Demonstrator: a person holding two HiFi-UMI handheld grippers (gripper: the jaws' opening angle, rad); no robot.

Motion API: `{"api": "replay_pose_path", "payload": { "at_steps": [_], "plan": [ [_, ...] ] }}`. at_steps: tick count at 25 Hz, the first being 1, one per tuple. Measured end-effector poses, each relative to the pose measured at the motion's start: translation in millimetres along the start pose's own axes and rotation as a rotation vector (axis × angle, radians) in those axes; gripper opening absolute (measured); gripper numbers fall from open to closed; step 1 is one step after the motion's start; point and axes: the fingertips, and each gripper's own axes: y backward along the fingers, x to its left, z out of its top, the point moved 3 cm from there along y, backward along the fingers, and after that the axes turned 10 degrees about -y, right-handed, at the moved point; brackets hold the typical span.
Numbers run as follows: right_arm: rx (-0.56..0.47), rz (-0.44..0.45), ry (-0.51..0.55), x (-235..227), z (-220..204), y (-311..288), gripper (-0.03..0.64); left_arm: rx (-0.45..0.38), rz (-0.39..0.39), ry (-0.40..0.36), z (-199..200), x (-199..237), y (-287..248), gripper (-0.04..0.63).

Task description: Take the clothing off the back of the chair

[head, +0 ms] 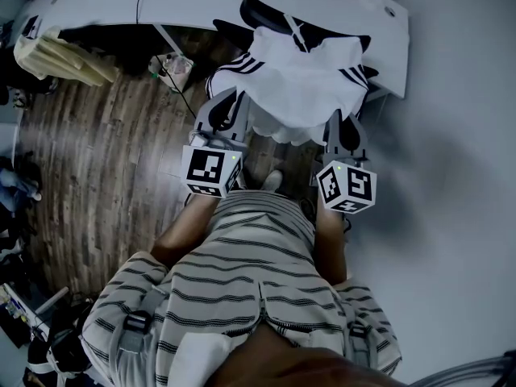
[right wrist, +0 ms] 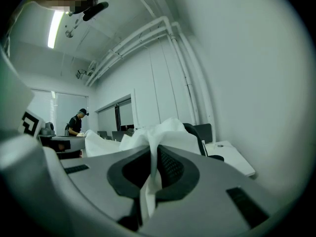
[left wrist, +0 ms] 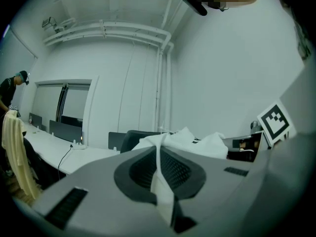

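Observation:
A white garment [head: 302, 83] with black stripes on its sleeves hangs spread between my two grippers, in front of the black chair [head: 274, 14] at the desk. My left gripper [head: 228, 111] is shut on the garment's left edge; in the left gripper view the white cloth [left wrist: 162, 181] runs pinched between the dark pads. On the right edge my right gripper [head: 345, 127] is shut too, with a white fold [right wrist: 150, 177] squeezed between its pads. Both grippers point roughly level. The chair back [right wrist: 197, 131] shows behind the cloth.
A long white desk [head: 105, 2] runs along the top, with a cable [head: 173, 83] trailing to the wood floor. A pale yellow garment [head: 56, 55] hangs on another chair at left. A person [right wrist: 77, 122] stands far off. A plain wall [head: 451, 176] lies right.

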Motion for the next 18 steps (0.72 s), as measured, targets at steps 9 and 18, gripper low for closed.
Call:
{"api": "replay_pose_path", "payload": {
  "at_steps": [9, 18],
  "plan": [
    [0.048, -0.011, -0.014, -10, -26, -4, 0.029, 0.04, -0.014, 0.002, -23, -7, -4, 0.031],
    [0.082, -0.023, -0.015, -16, -40, -7, 0.029, 0.066, -0.02, 0.006, -35, -10, -5, 0.031]
  ]
}}
